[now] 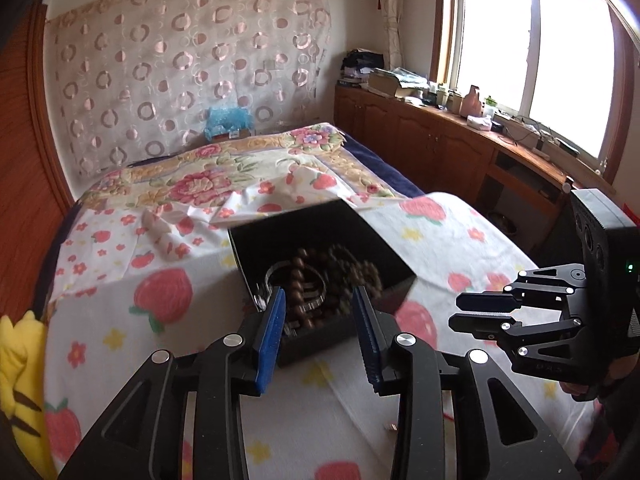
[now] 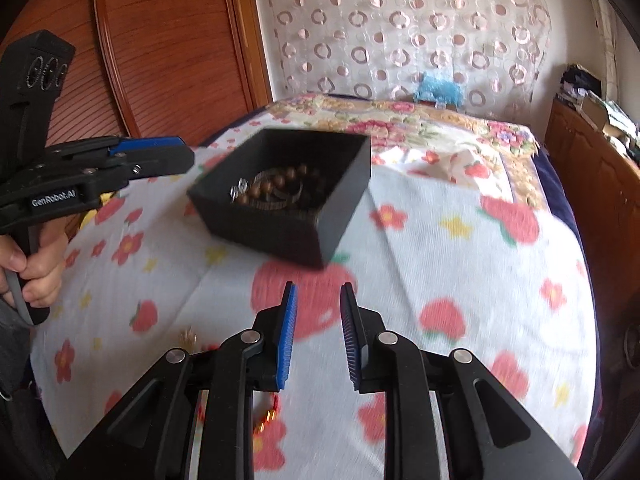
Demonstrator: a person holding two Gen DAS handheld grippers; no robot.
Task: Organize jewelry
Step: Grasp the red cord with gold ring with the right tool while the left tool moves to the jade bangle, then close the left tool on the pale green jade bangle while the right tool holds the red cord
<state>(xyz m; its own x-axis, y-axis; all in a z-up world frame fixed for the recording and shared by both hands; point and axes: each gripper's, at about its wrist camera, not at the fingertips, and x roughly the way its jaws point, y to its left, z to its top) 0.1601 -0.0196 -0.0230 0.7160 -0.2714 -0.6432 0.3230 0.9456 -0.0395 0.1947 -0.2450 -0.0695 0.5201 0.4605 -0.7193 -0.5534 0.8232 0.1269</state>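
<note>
Left claw (image 1: 320,312) hangs part-open and empty over my box (image 1: 320,248) on the bed (image 1: 460,232); right claw (image 2: 318,316) narrow, empty. Beads (image 2: 276,190) are in already; a small red-gold piece (image 2: 270,416) looks left out.

Two hand-held grippers, both angled downward.
Left gripper (image 1: 319,300): blue pads parted, nothing between them; a bare hand (image 2: 38,268) grips its handle. Right gripper (image 2: 318,296): jaws narrowly apart, empty.
</note>
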